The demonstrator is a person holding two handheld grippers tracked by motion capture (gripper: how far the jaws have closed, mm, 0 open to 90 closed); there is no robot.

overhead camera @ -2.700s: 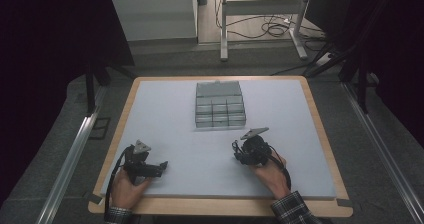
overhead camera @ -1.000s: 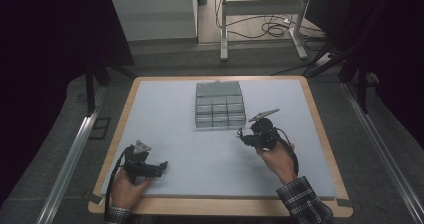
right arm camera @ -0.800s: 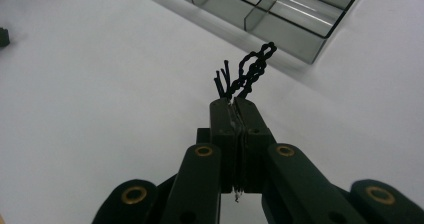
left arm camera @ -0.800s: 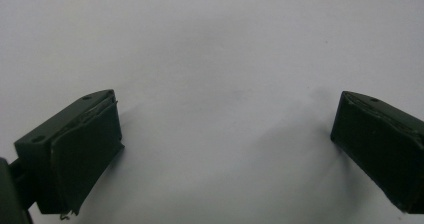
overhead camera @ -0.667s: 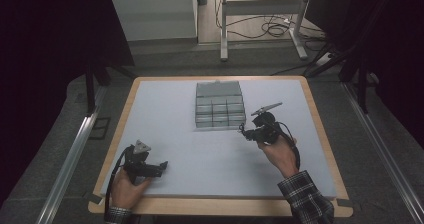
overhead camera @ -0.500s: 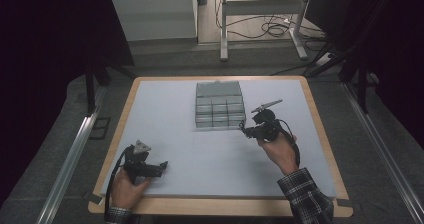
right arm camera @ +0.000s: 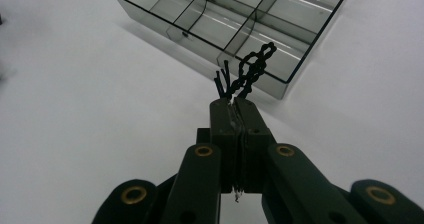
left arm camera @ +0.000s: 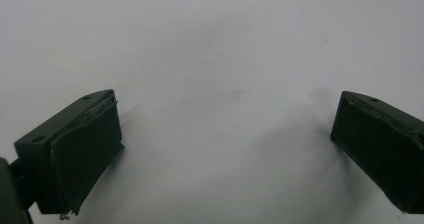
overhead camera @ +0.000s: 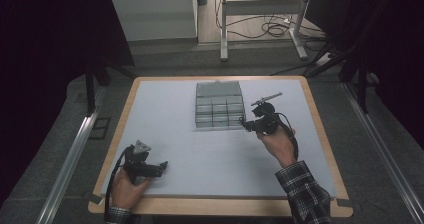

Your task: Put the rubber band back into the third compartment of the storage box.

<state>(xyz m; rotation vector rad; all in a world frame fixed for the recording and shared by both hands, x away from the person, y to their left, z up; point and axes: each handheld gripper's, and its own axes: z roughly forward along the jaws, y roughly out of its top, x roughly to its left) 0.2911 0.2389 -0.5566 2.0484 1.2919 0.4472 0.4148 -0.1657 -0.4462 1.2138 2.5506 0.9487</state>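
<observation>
Twisted black tie [right arm camera: 251,70], clamped in my right hand-held gripper [right arm camera: 234,104], points toward the divided tray [right arm camera: 320,14] just ahead; my left hand-held gripper [left arm camera: 225,134] rests open, well apart.

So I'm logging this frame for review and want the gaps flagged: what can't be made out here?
- Small black twisted chain-like piece clamped in the right gripper: its lower end is hidden between the shut jaws; too small in the high view.
- Clear grey divided plastic tray: far side cut off by the right gripper view's top edge.
- Left gripper: open over bare white table; its body is below the frame.
</observation>
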